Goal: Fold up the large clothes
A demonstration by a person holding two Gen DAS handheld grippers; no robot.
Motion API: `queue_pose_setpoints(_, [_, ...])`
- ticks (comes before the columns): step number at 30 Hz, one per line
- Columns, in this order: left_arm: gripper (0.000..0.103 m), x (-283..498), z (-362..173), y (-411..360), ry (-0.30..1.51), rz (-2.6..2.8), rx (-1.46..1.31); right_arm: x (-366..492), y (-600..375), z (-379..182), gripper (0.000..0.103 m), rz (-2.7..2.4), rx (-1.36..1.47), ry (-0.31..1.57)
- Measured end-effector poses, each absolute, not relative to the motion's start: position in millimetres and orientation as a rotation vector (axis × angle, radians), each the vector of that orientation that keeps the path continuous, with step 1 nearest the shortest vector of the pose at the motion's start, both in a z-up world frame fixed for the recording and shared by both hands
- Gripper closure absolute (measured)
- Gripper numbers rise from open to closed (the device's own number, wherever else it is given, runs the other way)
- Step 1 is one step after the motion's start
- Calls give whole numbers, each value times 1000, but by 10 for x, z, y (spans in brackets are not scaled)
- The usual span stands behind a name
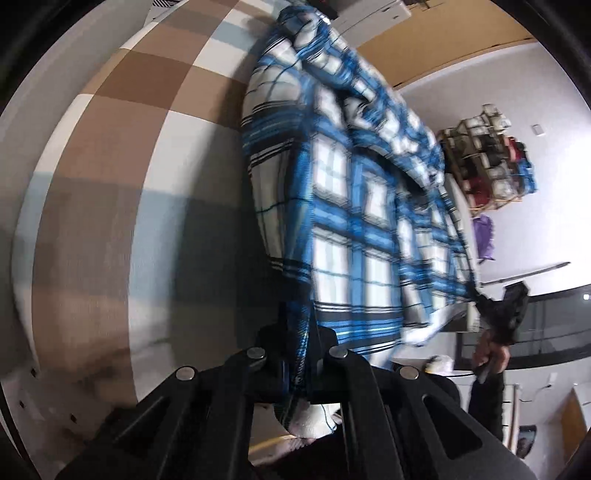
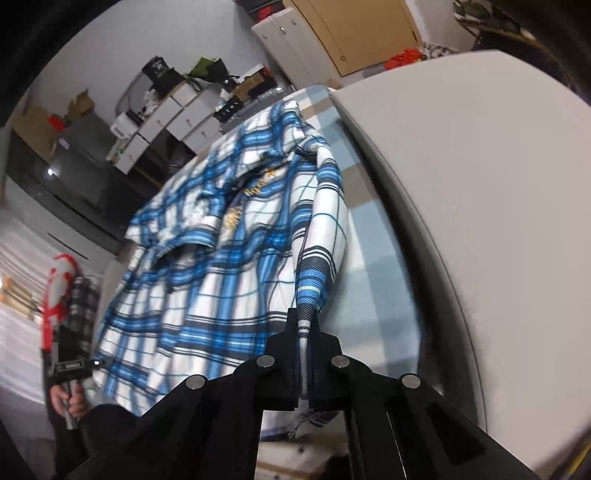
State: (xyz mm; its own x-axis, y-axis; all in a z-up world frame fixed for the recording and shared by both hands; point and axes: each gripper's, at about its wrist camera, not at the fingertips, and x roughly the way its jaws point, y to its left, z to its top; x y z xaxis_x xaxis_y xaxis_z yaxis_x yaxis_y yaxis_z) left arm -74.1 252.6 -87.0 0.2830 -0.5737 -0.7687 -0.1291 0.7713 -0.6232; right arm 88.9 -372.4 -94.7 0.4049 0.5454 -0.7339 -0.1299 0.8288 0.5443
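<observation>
The blue-and-white plaid shirt (image 1: 343, 206) is stretched between the two grippers, its far part lying on a checked cloth (image 1: 122, 155) of brown, white and pale blue squares, its near edge lifted off the surface. In the right wrist view the shirt (image 2: 207, 266) spreads ahead and to the left of the fingers, collar end farthest away, with yellow lettering near its middle.

The left gripper (image 1: 297, 354) tilts steeply downward, and its jaws are pressed together on a bunched hem of the shirt, which runs up between them and hangs out below. Far to its right, the other tool shows as a dark shape at the shirt's opposite corner, with the person's hand (image 1: 493, 356) under it.

The right gripper (image 2: 304, 332) also tilts down; its jaws pinch a narrow fold of plaid edge that rises straight ahead of the tips. To its left, the hand (image 2: 70, 398) holding the other tool appears low at the shirt's corner.

Right of the right gripper runs a pale grey padded edge (image 2: 461, 206). Beyond the shirt stand white drawers (image 2: 177, 110) with clutter on top, and a wooden cabinet (image 2: 354, 29). A rack of shoes (image 1: 487, 158) hangs on the wall past the left gripper.
</observation>
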Motion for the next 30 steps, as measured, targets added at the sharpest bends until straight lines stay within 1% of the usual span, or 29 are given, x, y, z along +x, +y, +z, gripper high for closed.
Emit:
queue_pose_setpoints(4, [103,-918,-597,2483,1241,-408,-745,762,-3845,-777,101,498,535,1100])
queue_pose_setpoints(7, [103,-741,-305,2461,1191,-455,-785,890,-3839,-490,101,523,575,1095])
queue_pose_setpoints(10, [103,-266,-22,2537,1117,-462,-858,1209,-3747,-124,101,547,614,1080])
queue_pose_setpoints(12, [103,186,107,2637,1066,-432,-936,1535,-3619,113,101,523,578,1087])
queue_pose_setpoints(16, [103,1129,59,2851,1039,-305,-1060,2404,-3443,320,101,424,586,1175])
queue_pose_setpoints(19, [103,1709,-213,2986,1087,-211,-1114,3146,-3254,265,100,329,546,1247])
queue_pose_setpoints(20, [103,1864,-356,3037,1113,-174,-1147,3444,-3188,157,100,293,546,1286])
queue_pose_setpoints(22, [103,2102,-588,3056,1163,-162,-1184,3729,-3211,-42,100,252,544,1344])
queue_pose_setpoints(24, [103,2285,-757,3085,1202,-125,-1186,4079,-3210,-304,97,213,589,1388])
queue_pose_setpoints(27, [103,2382,-935,3176,1208,-87,-1256,4346,-3255,-611,95,154,640,1426])
queue_pose_setpoints(28, [103,2350,-900,3210,1213,-84,-1266,4424,-3278,-709,94,140,680,1428])
queue_pose_setpoints(29, [103,2348,-946,3235,1222,-78,-1268,4452,-3289,-759,92,138,700,1429])
queue_pose_setpoints(30, [102,2320,-956,3248,1219,-82,-1273,4512,-3298,-811,86,128,707,1414])
